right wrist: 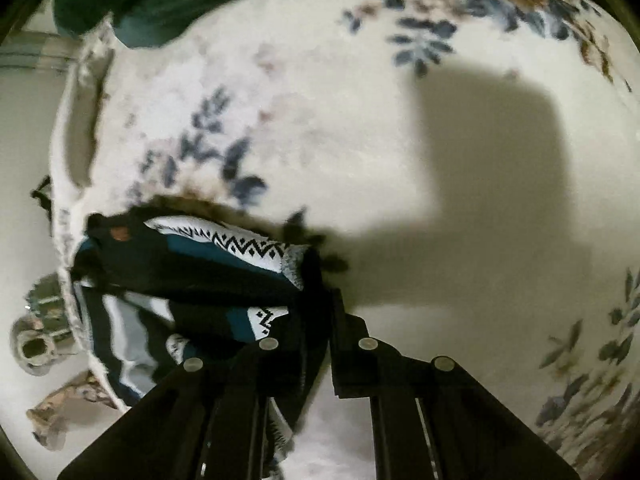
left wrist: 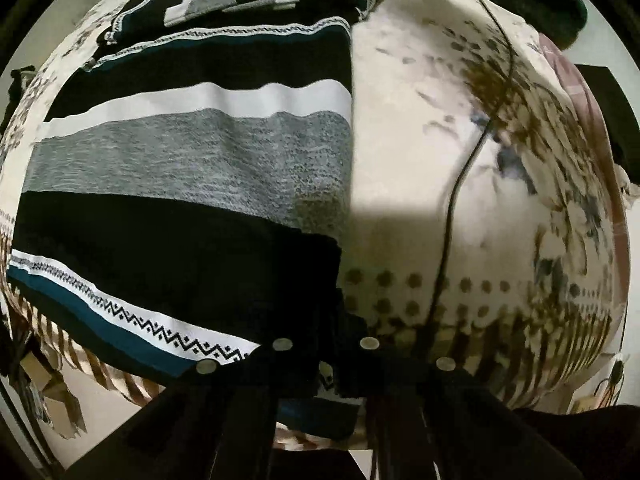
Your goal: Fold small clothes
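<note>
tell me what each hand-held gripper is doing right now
Left hand-held gripper: shut on the black, grey and white striped knit garment.
Right hand-held gripper: shut on the same garment.

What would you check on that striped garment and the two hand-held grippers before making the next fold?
1. Right hand-held gripper has cloth between its fingers: ok, a bunched part of the striped garment is pinched there.
2. Left hand-held gripper grips the garment's edge: cannot tell, its fingers are lost in dark fabric.
3. Garment lies flat in the left view: ok, only mild ripples.
4. Black cable is off the garment: ok, it lies on the floral bedsheet beside it.
</note>
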Available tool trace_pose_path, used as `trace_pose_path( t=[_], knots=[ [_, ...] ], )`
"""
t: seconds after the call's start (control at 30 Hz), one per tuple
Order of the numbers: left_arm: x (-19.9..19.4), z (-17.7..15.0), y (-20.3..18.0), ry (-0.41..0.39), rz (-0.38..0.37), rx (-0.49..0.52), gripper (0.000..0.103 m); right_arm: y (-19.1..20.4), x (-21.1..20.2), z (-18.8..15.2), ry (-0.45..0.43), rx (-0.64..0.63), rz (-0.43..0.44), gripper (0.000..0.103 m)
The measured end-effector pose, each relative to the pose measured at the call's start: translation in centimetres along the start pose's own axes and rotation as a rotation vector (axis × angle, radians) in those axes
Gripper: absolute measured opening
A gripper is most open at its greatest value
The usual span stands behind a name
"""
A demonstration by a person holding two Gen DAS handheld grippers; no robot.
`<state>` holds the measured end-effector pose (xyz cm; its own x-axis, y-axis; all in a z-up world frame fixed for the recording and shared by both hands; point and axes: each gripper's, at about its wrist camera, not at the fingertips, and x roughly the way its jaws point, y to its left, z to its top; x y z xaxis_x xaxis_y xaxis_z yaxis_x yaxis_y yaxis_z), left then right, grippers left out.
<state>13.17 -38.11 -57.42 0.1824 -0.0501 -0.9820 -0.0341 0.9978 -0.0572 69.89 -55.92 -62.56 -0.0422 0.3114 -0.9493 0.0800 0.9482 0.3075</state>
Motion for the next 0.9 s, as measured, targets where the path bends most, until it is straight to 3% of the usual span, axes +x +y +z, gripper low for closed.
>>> trace_pose_path(
  t=[0.1,0.2,0.27,0.33,0.43,0.47,0.6,0.67,0.7,0.73,0.9],
  knots=[
    [0.5,-0.5,-0.1,0.022,-0.011,0.013,0.002,0.0,0.8,0.2,0.001,0.008,-0.027,0.008],
    [-0.3,-1.2,0.5,0.016,-0.033,-0.003,0.002,0.0,1.3,0.5,0.042,-0.004,0.011,0.011],
    [-1.3,-1.1,1.6,-0.004,-0.052,-0.052,0.006,-0.5,0.6,0.6,0.053,0.014,0.071,0.022],
    [-1.7,-0.7,2.4,-0.025,-0.072,-0.117,0.01,-1.2,0.3,0.4,0.064,0.034,0.12,0.052],
    [-0.7,-0.4,2.5,-0.028,-0.094,-0.156,0.058,-2.7,0.4,0.2,0.082,0.097,0.189,0.06],
    [-0.1,-0.3,2.3,-0.019,-0.101,-0.157,0.061,-3.1,0.9,0.1,0.091,0.121,0.202,0.06],
    [2.4,0.2,1.0,0.03,-0.075,-0.121,0.058,-3.0,2.4,-0.4,0.112,0.164,0.27,0.06],
    [2.7,0.4,0.4,0.018,-0.025,-0.1,0.004,-2.2,2.6,-0.7,0.111,0.139,0.266,0.06],
    [2.7,0.3,0.3,0.019,-0.01,-0.097,0.004,-1.7,2.7,-0.9,0.106,0.124,0.258,0.052],
    [2.6,0.3,0.4,0.009,-0.022,-0.102,0.004,-1.3,2.5,-0.9,0.099,0.093,0.236,0.008],
    [0.2,-1.2,1.0,-0.026,-0.026,-0.073,0.003,-0.5,1.7,-0.5,0.013,-0.006,0.091,0.008]
  ],
)
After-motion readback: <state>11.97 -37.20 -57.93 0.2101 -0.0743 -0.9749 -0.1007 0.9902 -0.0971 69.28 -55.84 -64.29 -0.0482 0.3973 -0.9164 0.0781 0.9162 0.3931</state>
